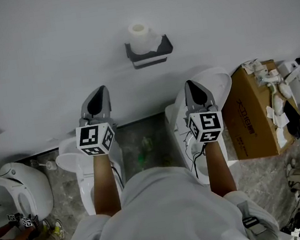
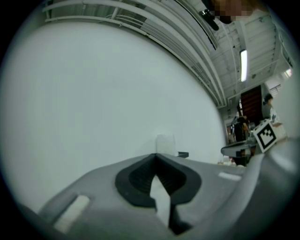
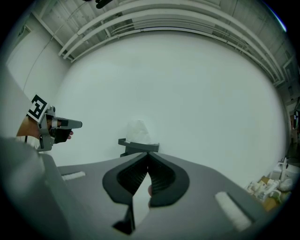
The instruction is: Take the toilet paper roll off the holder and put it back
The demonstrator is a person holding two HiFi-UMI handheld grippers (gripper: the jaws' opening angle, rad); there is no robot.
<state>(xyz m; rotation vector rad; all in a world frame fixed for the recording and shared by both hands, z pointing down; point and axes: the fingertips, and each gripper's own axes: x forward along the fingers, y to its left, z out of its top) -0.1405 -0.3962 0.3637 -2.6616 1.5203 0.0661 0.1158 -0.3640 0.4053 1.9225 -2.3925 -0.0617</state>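
Reach not begun: roll [image 1: 139, 37] sits in holder [image 1: 149, 54], untouched. L gripper [image 1: 100, 93] & R gripper [image 1: 191, 86] hang well short, jaws closed, empty. Next, I'd say, one needs opening wide to fit around roll.

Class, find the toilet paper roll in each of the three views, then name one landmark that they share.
Head view: toilet paper roll at top centre.
Left gripper view: roll at centre, just above the jaw tips.
Right gripper view: roll slightly left of centre.
Shared landmark: the dark holder under it.
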